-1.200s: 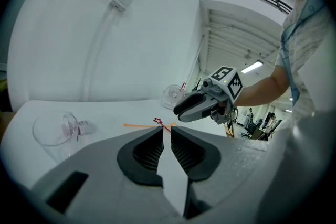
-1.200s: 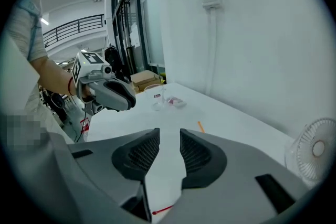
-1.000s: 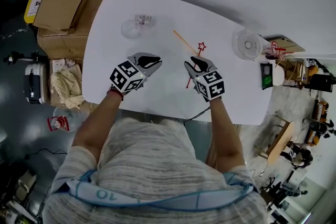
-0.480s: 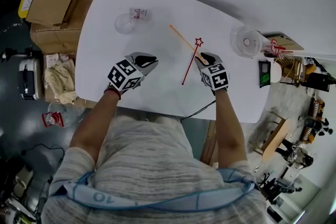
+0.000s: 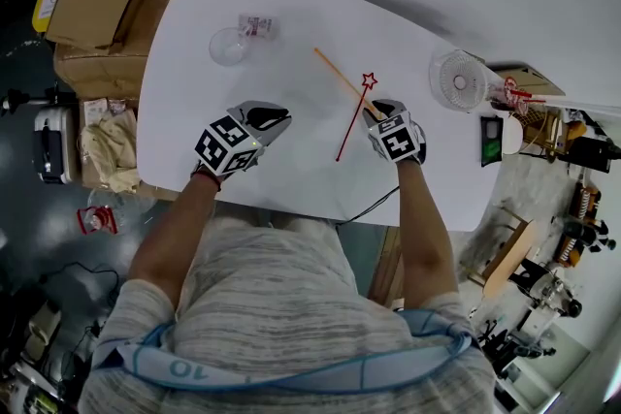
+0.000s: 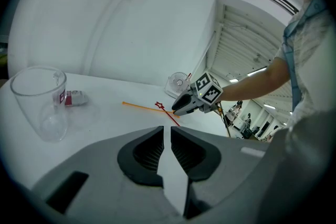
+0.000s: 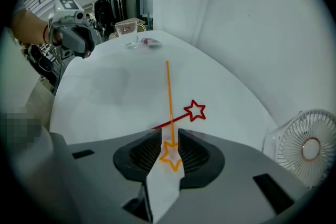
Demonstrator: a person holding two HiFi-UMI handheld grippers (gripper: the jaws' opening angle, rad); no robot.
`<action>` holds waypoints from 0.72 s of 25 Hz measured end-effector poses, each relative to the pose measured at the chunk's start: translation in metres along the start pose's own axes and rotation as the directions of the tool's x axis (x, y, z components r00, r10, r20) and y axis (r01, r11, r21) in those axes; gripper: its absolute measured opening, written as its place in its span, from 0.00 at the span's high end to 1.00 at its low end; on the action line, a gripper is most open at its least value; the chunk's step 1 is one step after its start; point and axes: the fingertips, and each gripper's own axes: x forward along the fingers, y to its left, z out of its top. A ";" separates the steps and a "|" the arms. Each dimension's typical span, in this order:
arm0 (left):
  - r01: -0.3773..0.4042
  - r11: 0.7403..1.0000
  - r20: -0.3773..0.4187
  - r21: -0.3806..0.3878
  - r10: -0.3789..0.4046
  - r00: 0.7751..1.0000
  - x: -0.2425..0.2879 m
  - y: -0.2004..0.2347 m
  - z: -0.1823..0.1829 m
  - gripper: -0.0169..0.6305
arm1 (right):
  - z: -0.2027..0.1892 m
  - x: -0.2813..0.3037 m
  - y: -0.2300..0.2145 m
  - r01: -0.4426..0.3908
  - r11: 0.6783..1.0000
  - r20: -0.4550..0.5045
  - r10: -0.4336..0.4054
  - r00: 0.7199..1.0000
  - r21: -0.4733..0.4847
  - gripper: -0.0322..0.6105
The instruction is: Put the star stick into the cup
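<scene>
Two star sticks lie crossed on the white table (image 5: 291, 179): an orange one (image 5: 335, 71) (image 7: 169, 92) and a red one (image 5: 351, 121) (image 7: 195, 110). My right gripper (image 5: 374, 108) (image 7: 169, 144) is at the orange stick's near end, its jaws closed narrowly on the orange star, which still rests on the table. The clear cup (image 5: 230, 45) (image 6: 39, 102) stands upright at the far left. My left gripper (image 5: 275, 116) (image 6: 167, 136) hovers left of the sticks, shut and holding nothing.
A small packet (image 5: 256, 24) lies beside the cup. A white desk fan (image 5: 458, 80) (image 7: 307, 147) stands at the table's right end. Cardboard boxes (image 5: 92, 15) are stacked off the left edge. A cable hangs over the near edge.
My right gripper has moved right, from over the red stick to the orange stick's star end. The left gripper has barely moved.
</scene>
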 end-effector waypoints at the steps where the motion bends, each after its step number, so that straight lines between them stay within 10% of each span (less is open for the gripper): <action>1: -0.001 1.000 0.003 -0.003 0.001 1.000 0.000 0.001 0.001 0.92 | 0.000 0.002 -0.001 -0.002 1.000 -0.009 0.002 1.000 -0.002 0.80; 18: 0.000 0.999 0.011 -0.035 0.001 1.000 -0.010 0.001 -0.007 0.91 | -0.002 0.022 -0.012 -0.096 0.994 -0.124 0.102 0.987 0.053 0.85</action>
